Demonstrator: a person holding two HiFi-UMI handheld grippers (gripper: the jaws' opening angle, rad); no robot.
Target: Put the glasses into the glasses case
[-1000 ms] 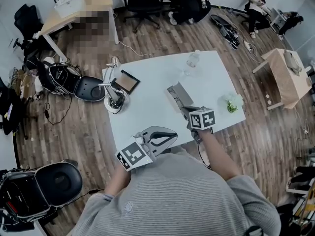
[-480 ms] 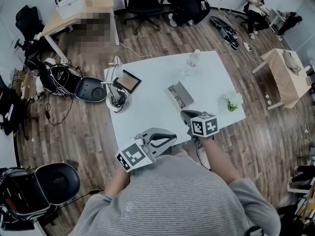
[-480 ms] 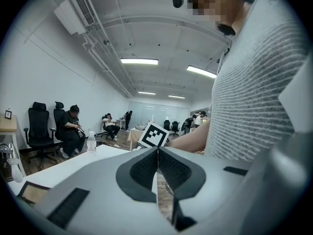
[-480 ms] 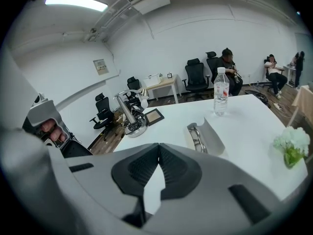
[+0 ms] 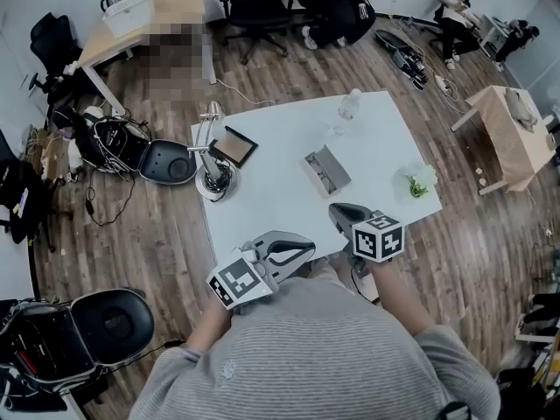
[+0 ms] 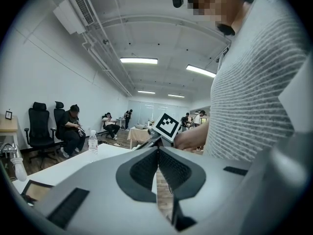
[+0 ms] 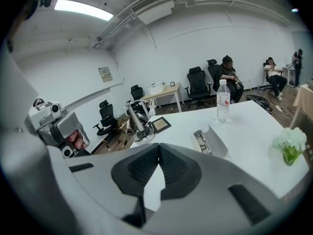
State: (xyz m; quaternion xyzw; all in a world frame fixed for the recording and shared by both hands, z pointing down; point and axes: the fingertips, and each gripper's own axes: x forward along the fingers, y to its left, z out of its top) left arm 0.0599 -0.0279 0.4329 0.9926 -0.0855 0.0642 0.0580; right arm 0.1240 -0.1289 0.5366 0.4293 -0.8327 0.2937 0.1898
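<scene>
The grey glasses case (image 5: 326, 170) lies open in the middle of the white table (image 5: 271, 199). The glasses (image 7: 201, 142) rest inside it, with the case's lid (image 7: 221, 140) raised beside them. My right gripper (image 5: 341, 213) hovers over the table's near edge, short of the case, shut with nothing between its pads. My left gripper (image 5: 302, 245) is held close to the person's chest at the near edge, also shut and empty. In the left gripper view the shut left gripper (image 6: 157, 155) points towards the right gripper's marker cube (image 6: 166, 125).
On the table stand a water bottle (image 5: 348, 105) at the far side, a small flower bunch (image 5: 418, 182) at the right, a desk lamp (image 5: 210, 160) and a framed panel (image 5: 233, 146) at the left. Office chairs, bags and seated people surround the table.
My right gripper has drawn back from the case towards the person and risen, staying shut. The case with the glasses has stayed in place. The left gripper has barely shifted.
</scene>
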